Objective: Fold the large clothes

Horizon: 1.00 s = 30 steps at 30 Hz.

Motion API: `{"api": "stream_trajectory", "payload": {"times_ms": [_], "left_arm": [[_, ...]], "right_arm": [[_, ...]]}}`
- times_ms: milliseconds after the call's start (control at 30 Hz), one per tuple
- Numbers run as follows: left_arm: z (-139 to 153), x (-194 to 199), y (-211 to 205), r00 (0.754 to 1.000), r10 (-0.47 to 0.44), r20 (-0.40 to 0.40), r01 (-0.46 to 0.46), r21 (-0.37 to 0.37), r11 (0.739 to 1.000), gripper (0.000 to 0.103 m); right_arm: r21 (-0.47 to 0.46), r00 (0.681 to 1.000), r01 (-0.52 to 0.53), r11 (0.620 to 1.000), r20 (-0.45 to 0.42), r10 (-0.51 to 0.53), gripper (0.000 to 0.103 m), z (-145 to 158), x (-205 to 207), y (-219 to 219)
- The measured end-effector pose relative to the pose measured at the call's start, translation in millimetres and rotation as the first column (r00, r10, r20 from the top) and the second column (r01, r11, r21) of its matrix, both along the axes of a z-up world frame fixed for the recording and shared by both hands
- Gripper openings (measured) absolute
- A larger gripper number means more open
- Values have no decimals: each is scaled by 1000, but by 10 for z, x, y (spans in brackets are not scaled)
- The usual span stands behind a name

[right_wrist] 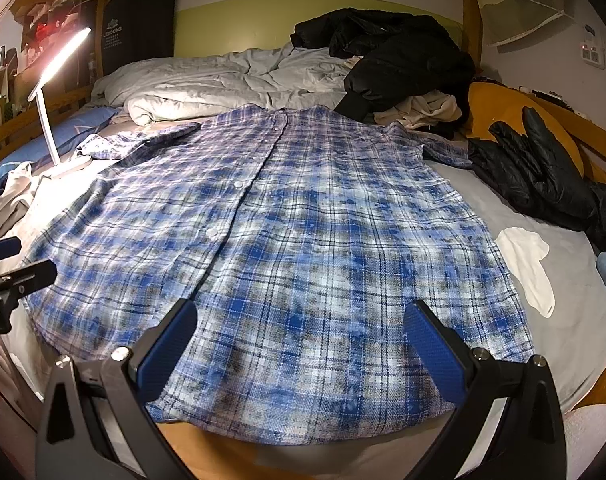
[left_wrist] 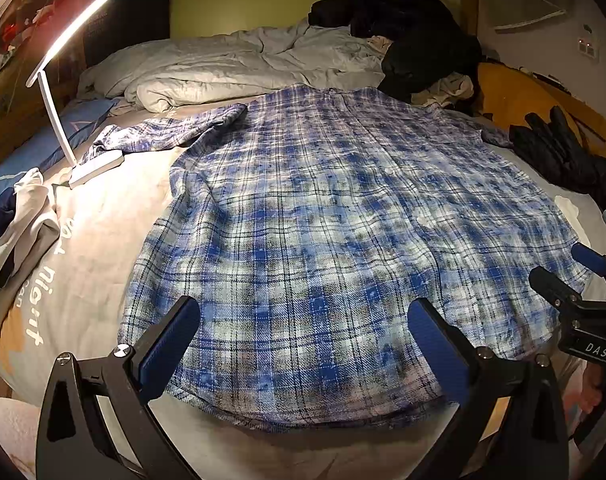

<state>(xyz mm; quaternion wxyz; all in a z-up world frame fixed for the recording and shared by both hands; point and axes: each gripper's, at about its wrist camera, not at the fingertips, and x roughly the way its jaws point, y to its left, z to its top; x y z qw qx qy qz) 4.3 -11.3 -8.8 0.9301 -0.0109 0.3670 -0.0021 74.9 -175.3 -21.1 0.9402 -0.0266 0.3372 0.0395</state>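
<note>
A large blue and white plaid shirt (left_wrist: 323, 216) lies spread flat on the bed, collar far, hem near me; in the right wrist view the shirt (right_wrist: 303, 240) shows its button placket. One sleeve (left_wrist: 163, 136) stretches out to the far left. My left gripper (left_wrist: 303, 332) hovers open over the hem's left part, nothing between its blue pads. My right gripper (right_wrist: 301, 336) stands open above the hem's right part, also holding nothing. Each gripper shows at the edge of the other's view: right gripper (left_wrist: 575, 276), left gripper (right_wrist: 7, 260).
A lit white desk lamp (left_wrist: 75, 80) stands on the bed at the left beside loose clothes (left_wrist: 19, 216). A rumpled grey duvet (left_wrist: 231, 64) and black jackets (left_wrist: 415, 36) pile up at the far end. A black puffy garment (right_wrist: 539, 168) and a white sock (right_wrist: 531, 268) lie at the right.
</note>
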Motion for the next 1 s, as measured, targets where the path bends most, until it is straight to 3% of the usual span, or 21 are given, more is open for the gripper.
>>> {"api": "stream_trajectory", "payload": {"times_ms": [1000], "left_arm": [[16, -16, -29, 1000, -13, 9, 13, 33, 999, 103]], "right_arm": [[-2, 1000, -1, 1000, 0, 1, 103, -2, 1, -5]]}}
